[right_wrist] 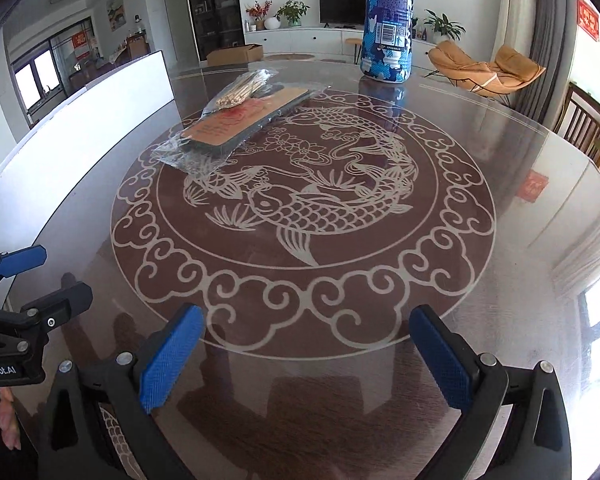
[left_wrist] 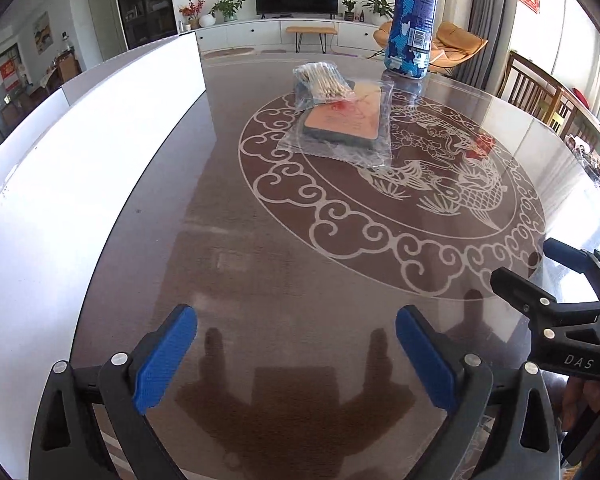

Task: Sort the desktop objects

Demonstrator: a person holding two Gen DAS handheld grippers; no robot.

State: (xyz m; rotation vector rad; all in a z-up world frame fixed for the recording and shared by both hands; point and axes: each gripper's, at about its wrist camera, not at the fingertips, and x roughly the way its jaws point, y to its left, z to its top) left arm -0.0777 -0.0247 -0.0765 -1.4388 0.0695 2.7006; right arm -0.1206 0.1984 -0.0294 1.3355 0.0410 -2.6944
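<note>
A blue camouflage bottle (left_wrist: 411, 20) stands upright at the far side of the round glass table (left_wrist: 228, 248); it also shows in the right wrist view (right_wrist: 388, 24). A phone case in a clear plastic bag (left_wrist: 344, 124) lies near the table's middle, with a bag of cotton swabs (left_wrist: 324, 82) resting on its far end. Both show in the right wrist view, the case (right_wrist: 236, 124) and the swabs (right_wrist: 244, 88). My left gripper (left_wrist: 296, 356) is open and empty over the near table edge. My right gripper (right_wrist: 306, 360) is open and empty beside it.
A white board (left_wrist: 80, 168) lies along the table's left side, also seen in the right wrist view (right_wrist: 84, 128). Wooden chairs (left_wrist: 540, 88) stand at the right. The right gripper (left_wrist: 560, 292) shows at the left view's right edge; the left gripper (right_wrist: 24, 304) shows at the right view's left edge.
</note>
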